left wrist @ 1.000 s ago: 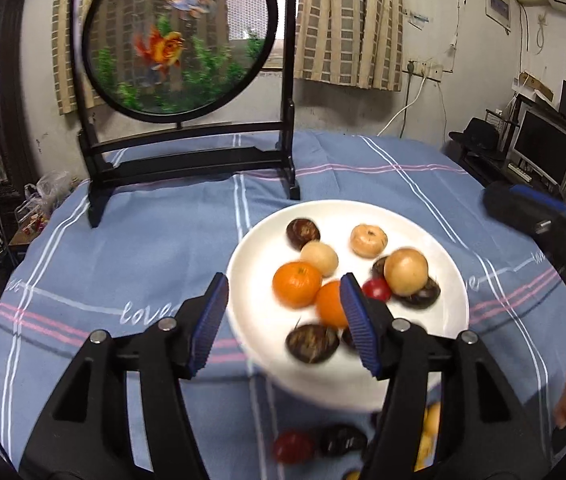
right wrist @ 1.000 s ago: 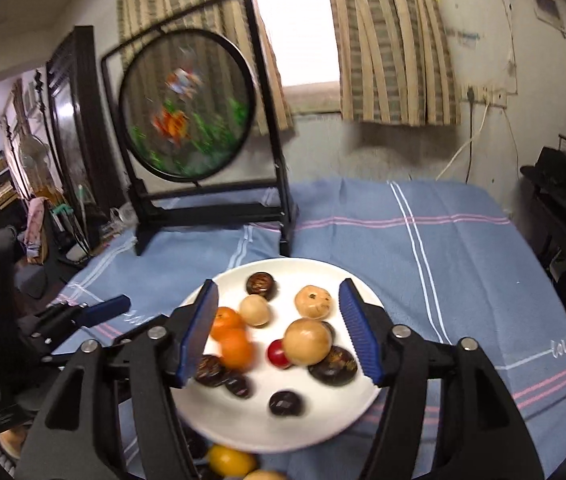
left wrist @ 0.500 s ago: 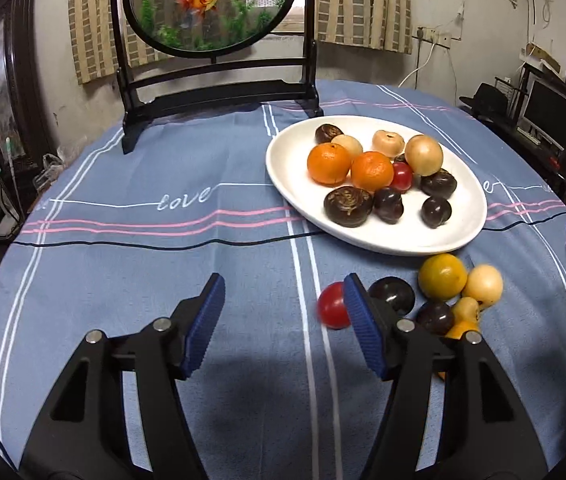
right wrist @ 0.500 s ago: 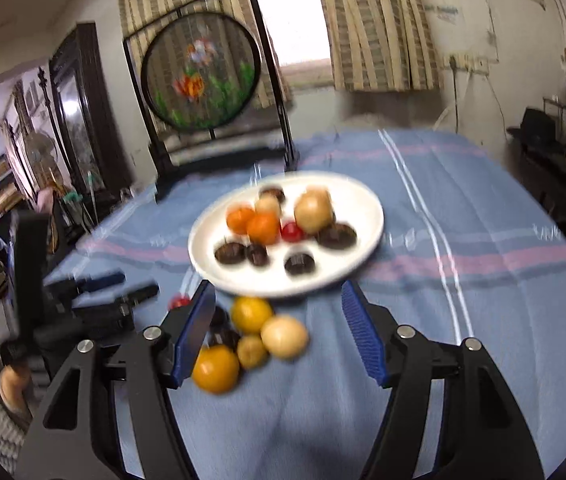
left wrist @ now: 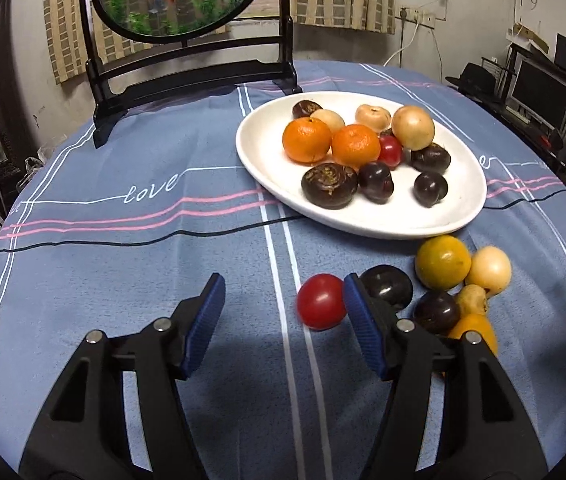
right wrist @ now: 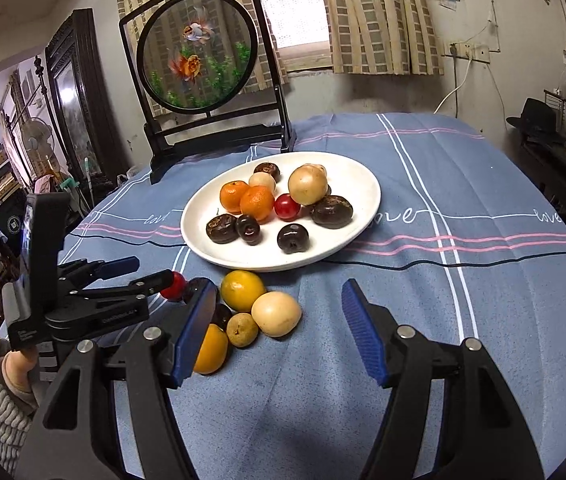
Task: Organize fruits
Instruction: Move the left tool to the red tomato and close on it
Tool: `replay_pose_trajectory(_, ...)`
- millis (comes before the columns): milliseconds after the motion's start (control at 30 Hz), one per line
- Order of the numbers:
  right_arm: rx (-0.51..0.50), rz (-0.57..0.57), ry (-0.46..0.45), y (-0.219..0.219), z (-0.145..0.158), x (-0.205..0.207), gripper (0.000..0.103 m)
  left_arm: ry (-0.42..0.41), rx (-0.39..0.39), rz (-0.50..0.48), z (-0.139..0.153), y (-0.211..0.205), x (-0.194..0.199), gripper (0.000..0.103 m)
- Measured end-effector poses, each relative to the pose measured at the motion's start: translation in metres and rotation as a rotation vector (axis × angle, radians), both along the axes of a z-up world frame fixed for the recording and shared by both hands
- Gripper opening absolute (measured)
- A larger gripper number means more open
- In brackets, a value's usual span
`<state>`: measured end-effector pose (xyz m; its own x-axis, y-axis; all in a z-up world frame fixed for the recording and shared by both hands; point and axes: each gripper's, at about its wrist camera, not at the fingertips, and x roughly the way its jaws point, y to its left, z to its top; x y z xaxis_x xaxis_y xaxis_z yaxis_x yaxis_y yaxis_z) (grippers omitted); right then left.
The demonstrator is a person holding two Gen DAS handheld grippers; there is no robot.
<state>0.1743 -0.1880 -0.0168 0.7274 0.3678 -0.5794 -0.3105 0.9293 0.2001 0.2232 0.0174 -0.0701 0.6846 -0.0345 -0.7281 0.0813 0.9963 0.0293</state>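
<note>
Both jaws stand apart, grasping nothing: the left hand-held gripper [left wrist: 283, 312] has a red fruit [left wrist: 320, 306] just inside its right finger. The right hand-held gripper [right wrist: 277, 326] hovers by loose fruits [right wrist: 275, 314] beside the white plate [right wrist: 359, 176] on the counter [right wrist: 463, 208].

White plate [left wrist: 259, 160]; orange tangerines [left wrist: 306, 139]; red tomato [left wrist: 320, 306]; dark purple plums [left wrist: 430, 188]; blue tablecloth [left wrist: 123, 264] with pink, white, black stripes.

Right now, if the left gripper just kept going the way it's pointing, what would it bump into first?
Probably the red fruit lying on the blue cloth, just inside the left gripper's right-hand jaw; depth is hard to judge, so it might meet bare cloth first.
</note>
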Motion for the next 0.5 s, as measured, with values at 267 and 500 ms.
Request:
replay_pose_trajectory(267,0.003,0.005,0.009,-0.0002,-0.0001,-0.0002,0.067,0.006,-0.02,-0.046,-0.0042,-0.0061,0.0058,0.058)
replay_pose_trajectory(500,0.005,0.005,0.013,-0.0006,-0.0005,0.0003,0.067,0.039,-0.124,-0.108,-0.0047,-0.0027,0.0096,0.03)
